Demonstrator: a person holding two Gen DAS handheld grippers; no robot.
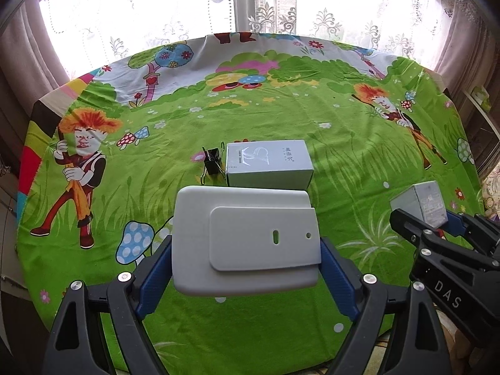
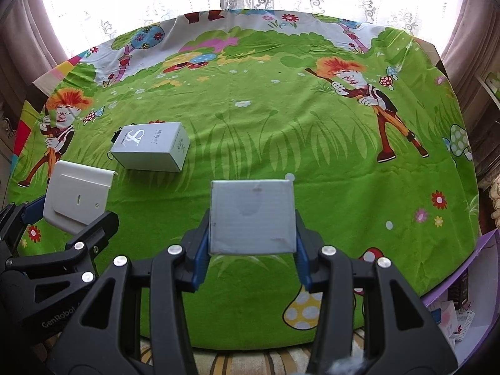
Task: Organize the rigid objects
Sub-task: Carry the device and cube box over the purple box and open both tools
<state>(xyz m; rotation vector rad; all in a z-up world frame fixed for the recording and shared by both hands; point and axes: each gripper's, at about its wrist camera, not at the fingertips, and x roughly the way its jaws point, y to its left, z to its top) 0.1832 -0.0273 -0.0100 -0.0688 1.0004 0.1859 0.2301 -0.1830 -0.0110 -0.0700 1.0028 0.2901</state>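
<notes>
Left tongs (image 1: 245,268) clenched on white plastic holder (image 1: 247,239), long axis crosswise, held above worktop (image 1: 312,118). Right tongs (image 2: 252,250) clenched on small gray box (image 2: 252,217). Farther: larger gray box (image 1: 268,164) lying flat on worktop, long axis left-right, black binder clip (image 1: 213,162) just beside its left end.

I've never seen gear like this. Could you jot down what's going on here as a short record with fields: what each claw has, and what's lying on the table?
left gripper: shut on the white plastic holder, lifted above the cloth
right gripper: shut on the small grey box
on the table: larger grey box, lying flat
beside it: black binder clip, at the box's left end
surface: green cartoon tablecloth
backdrop: lace curtain at a bright window
</notes>
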